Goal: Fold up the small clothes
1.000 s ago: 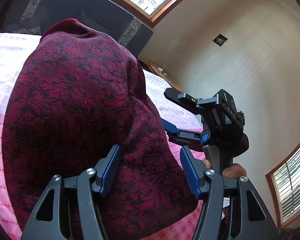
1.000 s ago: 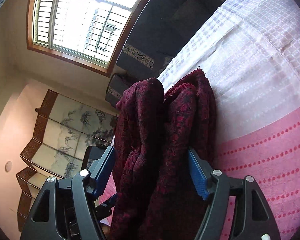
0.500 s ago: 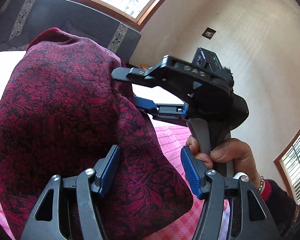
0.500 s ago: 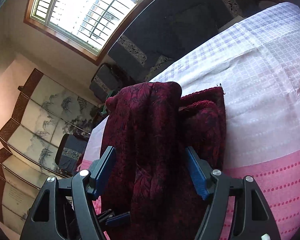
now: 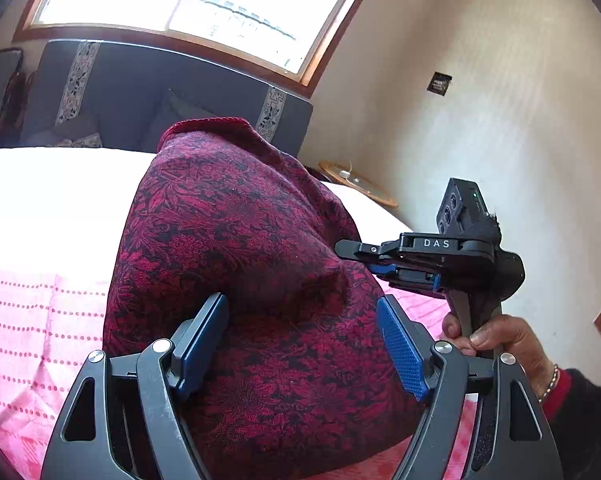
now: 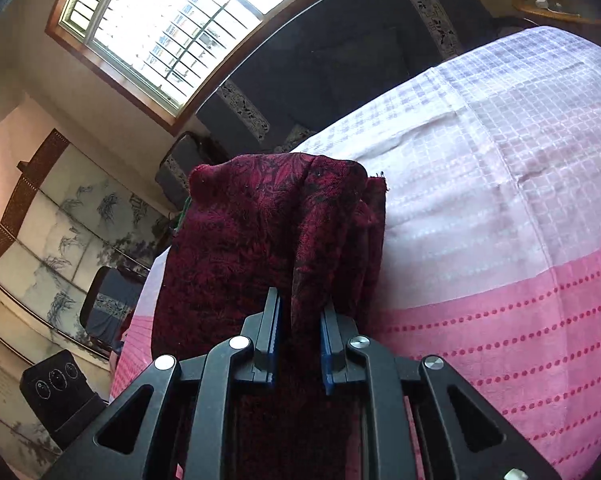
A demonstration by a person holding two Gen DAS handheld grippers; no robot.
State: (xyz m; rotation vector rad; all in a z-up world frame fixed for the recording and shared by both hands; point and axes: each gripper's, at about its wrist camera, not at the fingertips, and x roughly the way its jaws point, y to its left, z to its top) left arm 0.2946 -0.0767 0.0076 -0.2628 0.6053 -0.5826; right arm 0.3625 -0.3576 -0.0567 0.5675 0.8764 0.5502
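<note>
Left gripper (image 5: 302, 316): jaws spread wide, dark red patterned garment (image 5: 240, 248) bulging between blue pads, no pinch visible.
Right gripper (image 6: 298, 330): jaws nearly closed, pinching fold of garment (image 6: 268, 232); fabric hangs over and ahead of fingers.
In left wrist view, right gripper (image 5: 374, 260) grips garment's right edge, held by person's hand (image 5: 496, 340).
Garment raised above bed with pink dotted cover (image 6: 520, 340) and white checked sheet (image 6: 500, 140).
No containers in sight.
</note>
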